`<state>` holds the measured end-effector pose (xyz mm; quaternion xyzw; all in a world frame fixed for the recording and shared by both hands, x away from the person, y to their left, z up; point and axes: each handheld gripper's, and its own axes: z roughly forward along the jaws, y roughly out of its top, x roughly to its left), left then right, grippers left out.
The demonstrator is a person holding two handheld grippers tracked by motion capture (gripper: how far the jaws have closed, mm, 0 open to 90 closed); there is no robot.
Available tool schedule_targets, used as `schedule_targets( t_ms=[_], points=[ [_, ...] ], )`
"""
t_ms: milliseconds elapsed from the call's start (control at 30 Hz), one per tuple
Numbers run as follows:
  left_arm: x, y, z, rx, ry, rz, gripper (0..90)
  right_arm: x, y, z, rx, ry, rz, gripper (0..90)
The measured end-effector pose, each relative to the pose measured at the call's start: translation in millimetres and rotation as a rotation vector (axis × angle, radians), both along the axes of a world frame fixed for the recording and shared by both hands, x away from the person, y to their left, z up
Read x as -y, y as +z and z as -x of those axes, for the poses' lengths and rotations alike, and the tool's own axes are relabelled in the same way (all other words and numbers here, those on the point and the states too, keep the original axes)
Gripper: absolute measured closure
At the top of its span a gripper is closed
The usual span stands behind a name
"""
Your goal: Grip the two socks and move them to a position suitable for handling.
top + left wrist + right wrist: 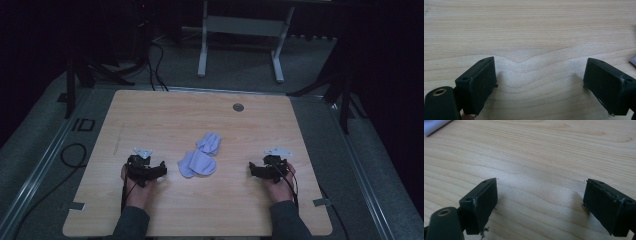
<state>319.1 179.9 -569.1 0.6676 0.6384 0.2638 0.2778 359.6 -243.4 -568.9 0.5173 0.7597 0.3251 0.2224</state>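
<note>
Socks (199,157) lie in a loose pale-blue heap between your two tools, a little ahead of both, so start from that heap and plan the reach before you move. The table (150,115) around them is bare wood, which gives you room to come in low from either side.

Your left gripper (148,171) rests to the left of the heap, fairly near its lower sock. Its jaws stand wide apart with nothing between them; in the left gripper view you see bare wood grain in the gap. Your right gripper (261,170) sits farther off on the other side, its jaws just as wide and just as empty. In the right gripper view a corner of pale cloth (435,126) shows far up at the left, which tells you which way to turn.

The heap looks like two pieces overlapping, the upper one angled away from you, though how they are tangled is hard to tell. Aim each tool at a separate free edge rather than the middle. Keep the jaws wide until one pad slides under the cloth, then close on a single layer. Lift slowly, so that the pieces part instead of dragging together.
</note>
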Motion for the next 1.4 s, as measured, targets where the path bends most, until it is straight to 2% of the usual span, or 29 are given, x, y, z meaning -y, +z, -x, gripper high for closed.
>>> schedule_targets(
  t_ms=[433,567,633,700,800,1033,1133,1400],
  points=[
    [0.1,-0.1,0.0,0.001,0.001,0.002,10.9,-1.0,0.7,2.4,-0.001,-0.003,0.003,14.0],
    [0.1,-0.1,-0.1,0.002,0.0,0.002,10.9,-1.2,6.1,5.6,-0.04,0.021,0.018,22.7],
    [0.1,-0.1,-0.1,0.001,0.0,0.001,10.9,-1.1,8.9,6.9,-0.053,0.017,0.023,31.9],
    [-0.2,0.0,-0.4,0.001,-0.004,0.001,10.9,-1.3,10.9,8.9,-0.059,0.028,0.025,37.4],
    [-0.2,-0.1,-0.4,0.002,-0.005,0.001,10.9,-2.6,13.9,11.4,-0.062,0.064,0.014,47.1],
    [-0.2,0.0,-0.3,0.0,-0.006,-0.001,10.9,-17.1,26.6,16.5,-0.041,0.136,0.01,61.5],
    [-0.2,0.1,-0.3,-0.001,-0.005,0.0,10.9,-27.9,32.5,17.6,-0.042,0.181,-0.002,68.1],
    [0.1,0.1,-0.3,0.0,-0.002,0.001,10.9,-61.5,38.1,17.2,-0.028,0.301,0.006,81.8]
  ],
)
